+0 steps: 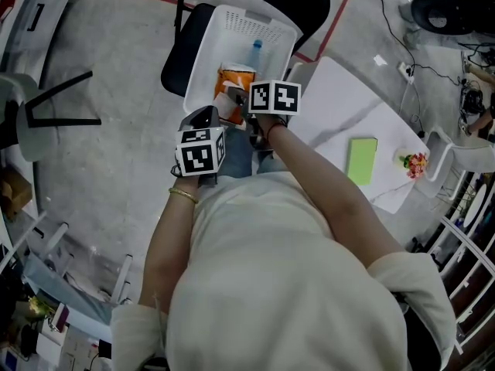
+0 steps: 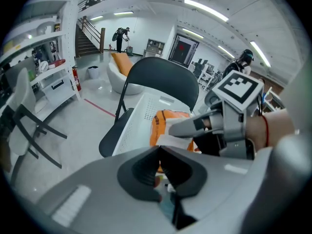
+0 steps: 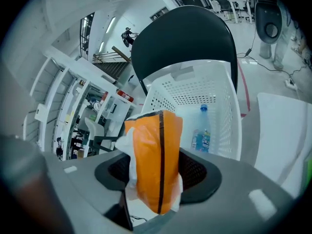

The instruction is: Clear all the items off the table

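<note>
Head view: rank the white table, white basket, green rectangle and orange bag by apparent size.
1. white table
2. white basket
3. green rectangle and orange bag: roughly alike, and the bag is partly hidden

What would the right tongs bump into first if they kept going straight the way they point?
Probably the basket, its floor near the bottle. The right tongs hold an orange bag and point down into the basket. Depth is hard to judge, so the bottle might come first.
</note>
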`<state>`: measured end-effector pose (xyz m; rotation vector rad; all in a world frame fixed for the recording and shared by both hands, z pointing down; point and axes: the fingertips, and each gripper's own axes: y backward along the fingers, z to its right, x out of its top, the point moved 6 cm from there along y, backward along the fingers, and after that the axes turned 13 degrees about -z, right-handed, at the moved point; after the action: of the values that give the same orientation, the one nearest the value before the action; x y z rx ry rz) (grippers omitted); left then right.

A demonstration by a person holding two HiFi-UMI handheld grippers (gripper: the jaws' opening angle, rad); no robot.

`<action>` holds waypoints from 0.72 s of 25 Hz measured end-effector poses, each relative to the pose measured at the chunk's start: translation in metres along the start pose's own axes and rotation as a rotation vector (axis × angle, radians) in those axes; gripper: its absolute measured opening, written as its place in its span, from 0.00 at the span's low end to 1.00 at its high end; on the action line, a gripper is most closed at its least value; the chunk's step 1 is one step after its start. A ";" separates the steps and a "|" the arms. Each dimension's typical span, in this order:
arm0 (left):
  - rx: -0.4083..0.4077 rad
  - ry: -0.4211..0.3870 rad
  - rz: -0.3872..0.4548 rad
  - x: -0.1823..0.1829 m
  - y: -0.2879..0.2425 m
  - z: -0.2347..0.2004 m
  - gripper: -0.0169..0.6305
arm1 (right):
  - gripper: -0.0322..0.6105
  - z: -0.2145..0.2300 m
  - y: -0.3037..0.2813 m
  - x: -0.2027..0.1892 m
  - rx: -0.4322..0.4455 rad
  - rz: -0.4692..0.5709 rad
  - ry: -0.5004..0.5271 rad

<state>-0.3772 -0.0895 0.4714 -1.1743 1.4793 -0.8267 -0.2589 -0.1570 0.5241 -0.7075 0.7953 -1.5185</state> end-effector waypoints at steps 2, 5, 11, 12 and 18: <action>-0.002 0.000 0.000 0.001 0.000 0.000 0.04 | 0.57 -0.002 -0.002 0.000 0.033 -0.002 -0.005; -0.005 -0.005 -0.004 0.001 -0.001 0.000 0.04 | 0.56 -0.003 -0.002 -0.002 0.046 -0.005 -0.021; -0.009 -0.017 -0.007 0.002 0.000 0.004 0.04 | 0.51 0.002 0.003 -0.008 0.040 0.000 -0.036; -0.010 -0.020 -0.006 0.002 0.000 0.005 0.04 | 0.51 0.003 0.004 -0.009 0.040 0.003 -0.038; -0.012 -0.037 -0.004 0.005 0.000 0.008 0.04 | 0.46 0.006 0.010 -0.011 0.043 0.025 -0.040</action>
<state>-0.3696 -0.0941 0.4685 -1.1958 1.4541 -0.7956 -0.2472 -0.1471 0.5194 -0.6918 0.7370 -1.4899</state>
